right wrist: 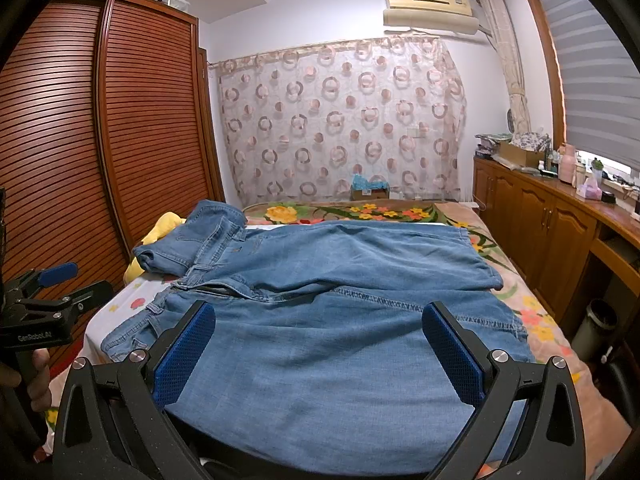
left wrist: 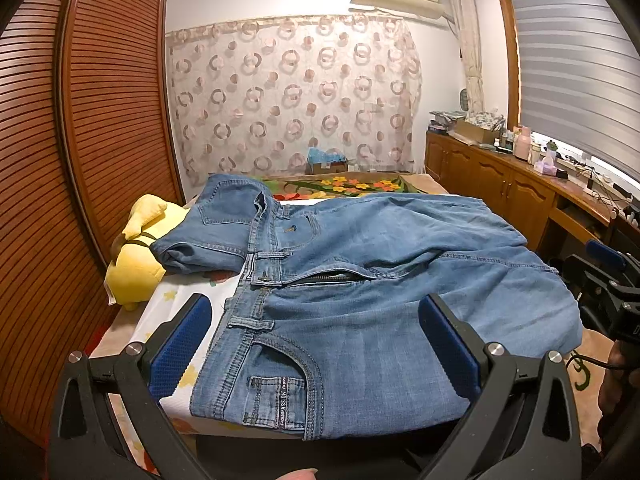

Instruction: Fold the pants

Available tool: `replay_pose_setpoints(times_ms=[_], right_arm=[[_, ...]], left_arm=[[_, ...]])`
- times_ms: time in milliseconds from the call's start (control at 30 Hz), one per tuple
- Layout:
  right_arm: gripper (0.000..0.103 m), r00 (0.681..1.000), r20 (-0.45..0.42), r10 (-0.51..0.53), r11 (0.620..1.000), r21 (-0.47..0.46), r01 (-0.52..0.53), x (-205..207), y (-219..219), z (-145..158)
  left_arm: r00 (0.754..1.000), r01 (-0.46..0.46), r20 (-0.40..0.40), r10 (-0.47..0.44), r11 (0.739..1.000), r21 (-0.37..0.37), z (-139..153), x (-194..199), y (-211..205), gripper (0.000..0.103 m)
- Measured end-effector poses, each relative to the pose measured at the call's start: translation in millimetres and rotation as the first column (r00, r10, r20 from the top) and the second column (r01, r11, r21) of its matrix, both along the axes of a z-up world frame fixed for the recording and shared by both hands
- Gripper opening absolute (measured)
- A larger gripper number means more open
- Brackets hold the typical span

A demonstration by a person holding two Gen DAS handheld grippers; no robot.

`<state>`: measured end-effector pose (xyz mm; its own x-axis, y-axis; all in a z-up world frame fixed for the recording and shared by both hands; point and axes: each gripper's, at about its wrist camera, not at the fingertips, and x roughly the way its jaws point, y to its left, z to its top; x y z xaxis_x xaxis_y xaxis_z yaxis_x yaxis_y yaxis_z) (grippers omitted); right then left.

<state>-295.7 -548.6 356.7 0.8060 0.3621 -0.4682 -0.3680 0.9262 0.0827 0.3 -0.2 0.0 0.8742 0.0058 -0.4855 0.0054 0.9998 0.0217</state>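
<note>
Blue pads of the left claw [left wrist: 316, 344] stand wide apart, holding nothing, just over the near waistband end of the jeans [left wrist: 360, 280]. Left of that claw a yellow plush toy [left wrist: 136, 264] sits against the jeans' folded-over seat. Between the pads lies the front pocket. Farther right, the right claw [right wrist: 320, 356] is also spread and empty above a leg of the jeans, which lie across the bed [right wrist: 532, 312].

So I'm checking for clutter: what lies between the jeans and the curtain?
The flowered blanket, then a cardboard box at the curtain, clearest in the right wrist view beyond the jeans.
</note>
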Motion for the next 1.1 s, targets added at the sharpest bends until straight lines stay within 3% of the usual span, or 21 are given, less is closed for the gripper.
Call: replay_pose_setpoints(times_ms=[1100], right_arm=[[0.103,1.0,0.004,-0.001,1.0,-0.001,0.001,-0.8,-1.4,2.6]], left_arm=[[1.0,0.0,0.007,0.0,1.0,0.001,0.1,-0.3,-0.1,0.103]])
